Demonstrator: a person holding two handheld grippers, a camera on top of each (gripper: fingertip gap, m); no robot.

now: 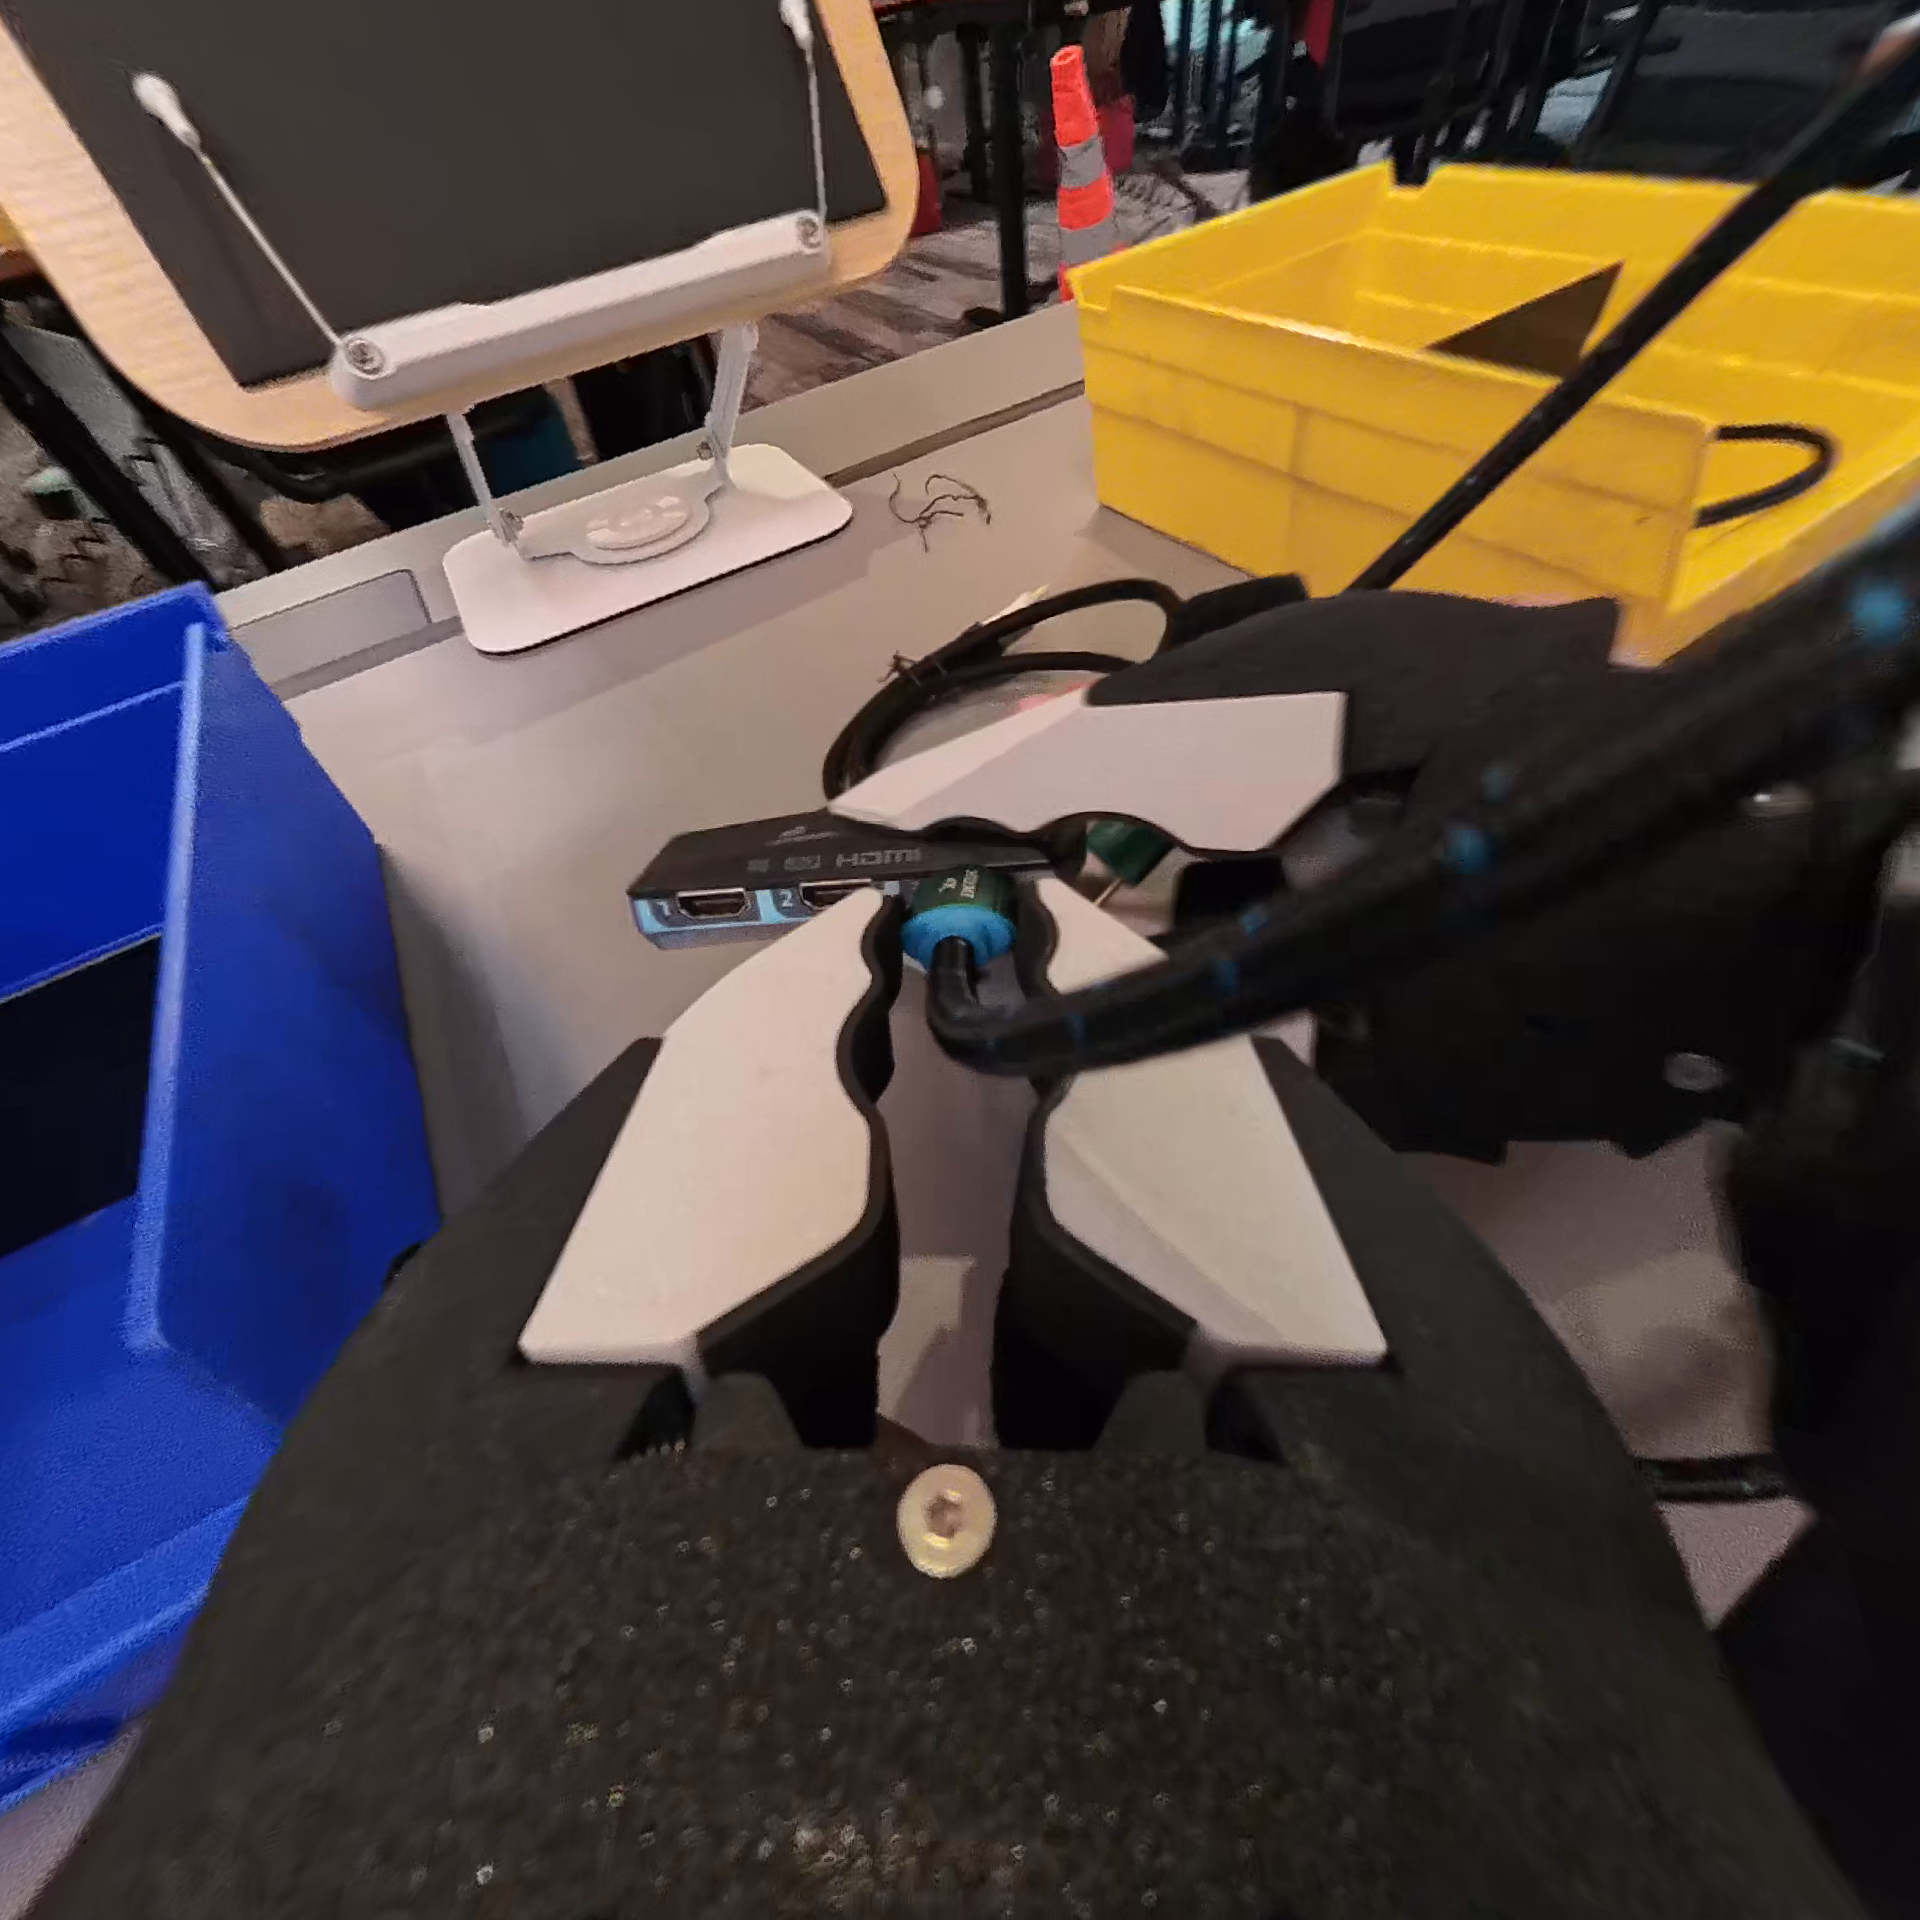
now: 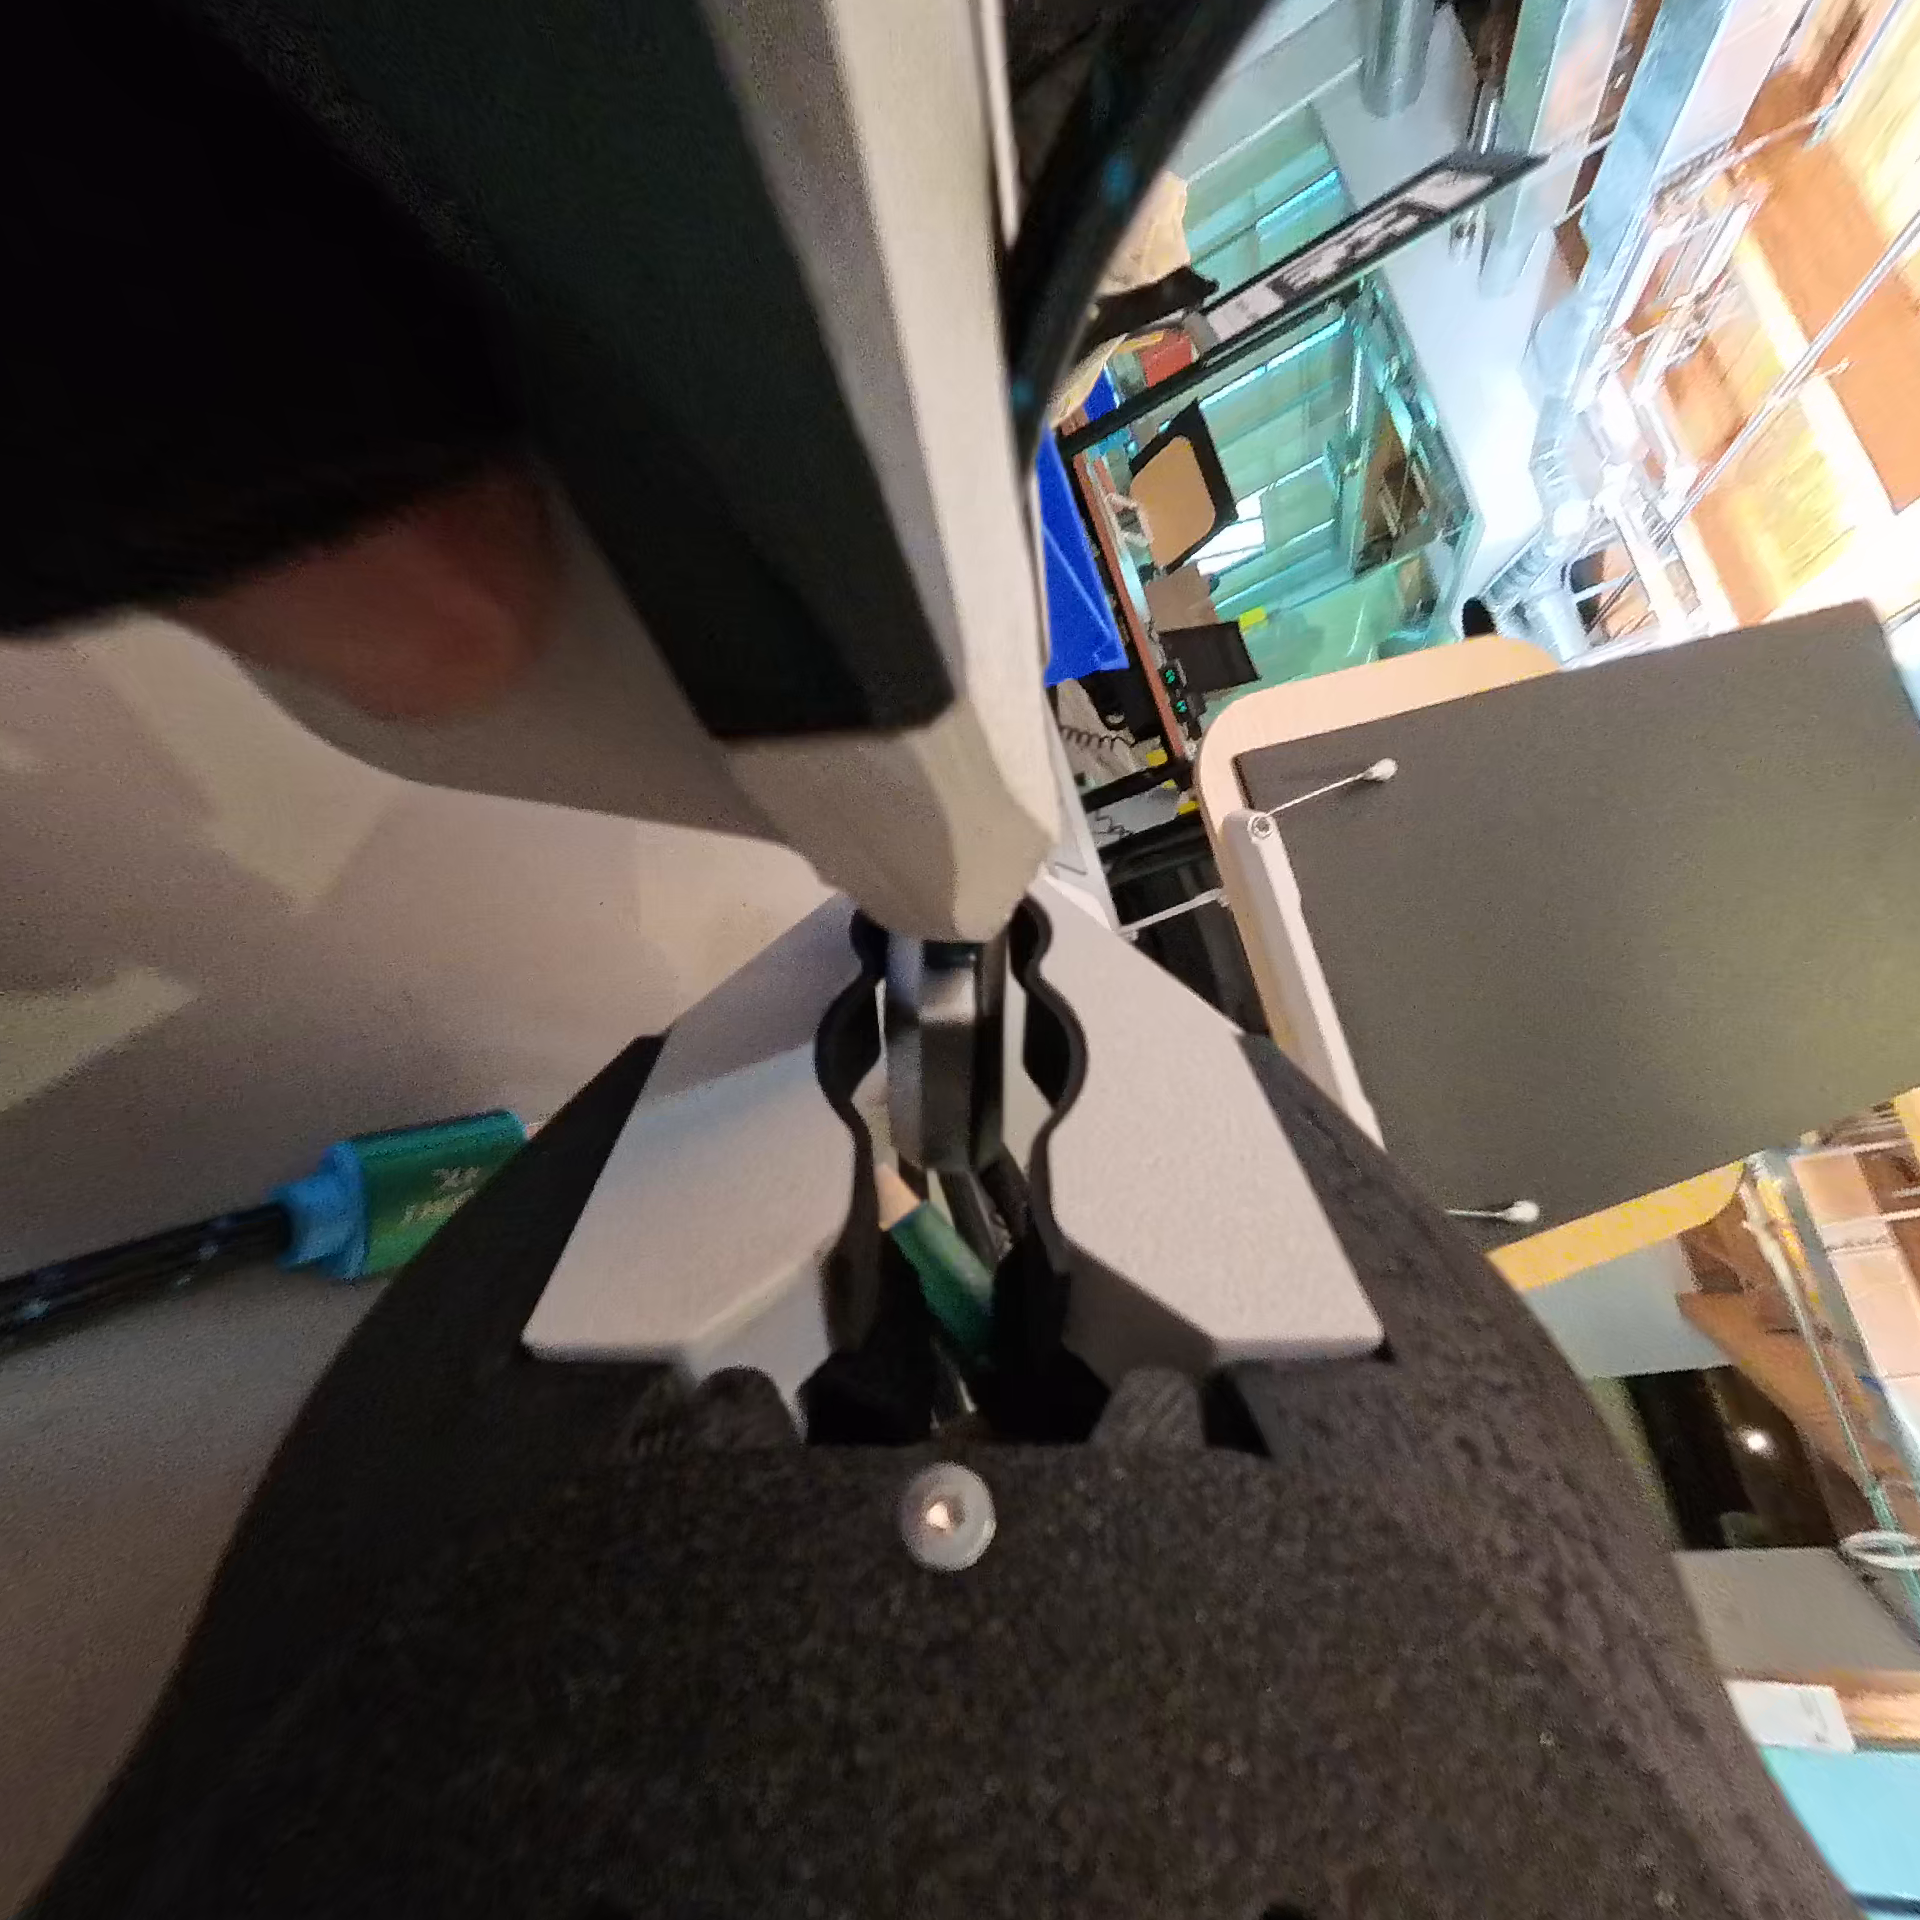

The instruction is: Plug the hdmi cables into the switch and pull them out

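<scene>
The black HDMI switch (image 1: 769,868) lies on the grey table with two empty numbered ports facing me. My left gripper (image 1: 956,914) is shut on a green HDMI plug (image 1: 961,896) with a blue collar, at the third port; how deep it sits is hidden. Its black-and-blue braided cable (image 1: 1247,961) runs off to the right. My right gripper (image 1: 1039,857) comes in from the right, shut on the switch's right end. In the right wrist view my right gripper (image 2: 940,987) clamps the switch (image 2: 935,1081). A second green plug (image 2: 416,1195) lies on the table.
A blue bin (image 1: 156,987) stands close on the left, a yellow bin (image 1: 1351,416) at the back right. A tablet on a white stand (image 1: 623,540) sits behind. A coiled black cable (image 1: 997,665) lies behind the switch. One gripper's finger ends stand about 5 cm off the other's.
</scene>
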